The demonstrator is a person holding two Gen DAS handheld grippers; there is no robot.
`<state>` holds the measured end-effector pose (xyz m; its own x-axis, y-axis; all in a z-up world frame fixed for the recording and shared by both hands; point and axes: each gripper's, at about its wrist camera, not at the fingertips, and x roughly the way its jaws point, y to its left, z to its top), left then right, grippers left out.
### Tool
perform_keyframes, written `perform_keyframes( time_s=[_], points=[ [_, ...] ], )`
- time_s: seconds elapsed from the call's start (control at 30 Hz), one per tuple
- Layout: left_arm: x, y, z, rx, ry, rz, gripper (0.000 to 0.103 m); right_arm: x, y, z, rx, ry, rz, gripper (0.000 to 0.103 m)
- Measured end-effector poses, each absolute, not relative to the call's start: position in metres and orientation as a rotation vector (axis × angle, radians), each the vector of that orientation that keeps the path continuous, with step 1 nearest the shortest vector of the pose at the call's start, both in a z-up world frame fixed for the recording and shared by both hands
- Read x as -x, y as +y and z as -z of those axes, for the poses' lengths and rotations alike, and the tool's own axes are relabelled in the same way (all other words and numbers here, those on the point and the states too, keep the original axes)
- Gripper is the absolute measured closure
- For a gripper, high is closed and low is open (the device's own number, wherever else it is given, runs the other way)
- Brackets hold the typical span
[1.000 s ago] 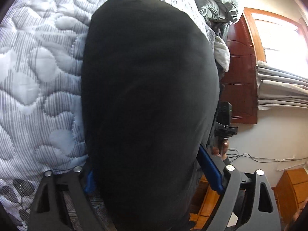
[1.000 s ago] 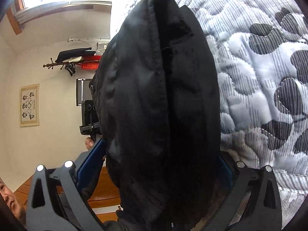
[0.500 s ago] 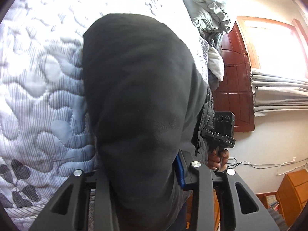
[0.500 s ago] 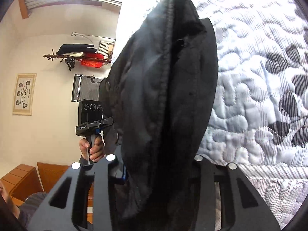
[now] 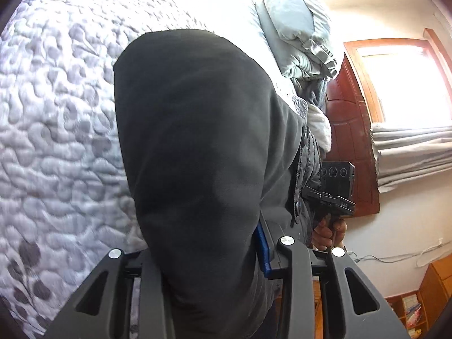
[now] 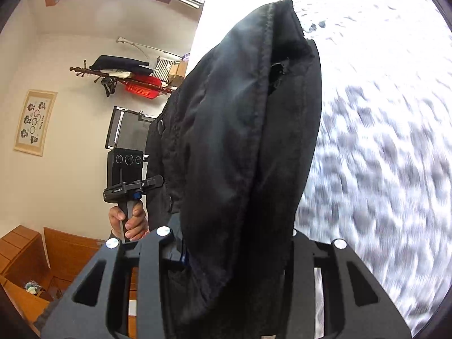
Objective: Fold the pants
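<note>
Left tool (image 5: 209, 257) and right tool (image 6: 234, 243), each clamped on a bunched edge of black pants (image 5: 192, 141), lifted above quilted bed (image 5: 56, 141), apparently spreading the garment between both grips for folding.

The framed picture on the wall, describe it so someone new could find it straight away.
In the right wrist view, look left of the black pants, past the hand holding the other gripper, to the cream wall. The framed picture hangs below the wooden coat rack; it alone is flat and pale, with small dark figures and rings.
</note>
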<state>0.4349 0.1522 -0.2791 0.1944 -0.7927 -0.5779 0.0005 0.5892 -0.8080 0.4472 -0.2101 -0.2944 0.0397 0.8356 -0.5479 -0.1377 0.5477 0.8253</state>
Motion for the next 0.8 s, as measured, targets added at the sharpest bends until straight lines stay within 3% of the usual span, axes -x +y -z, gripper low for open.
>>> perform_keyframes(
  time_s=[0.23, 0.47, 0.67, 0.8],
  points=[
    [-0.482, 0.196, 0.321, 0.818, 1.318, 0.551, 0.066, -0.524, -0.169, 0.343, -0.667, 1.406, -0.814, 0.065],
    [-0.474, 0.210, 0.350, 0.876, 1.297, 0.585, 0.059, -0.527, -0.181, 0.386, -0.701, 1.435, -0.817, 0.053],
    [-0.468, 0.217, 0.355, 0.906, 1.276, 0.573, 0.054, -0.536, -0.167, 0.373, -0.668, 1.451, -0.786, 0.037],
    [-0.465, 0.223, 0.343, 0.876, 1.248, 0.509, 0.036, -0.532, -0.168, 0.355, -0.632, 1.438, -0.759, 0.033]
  ],
)
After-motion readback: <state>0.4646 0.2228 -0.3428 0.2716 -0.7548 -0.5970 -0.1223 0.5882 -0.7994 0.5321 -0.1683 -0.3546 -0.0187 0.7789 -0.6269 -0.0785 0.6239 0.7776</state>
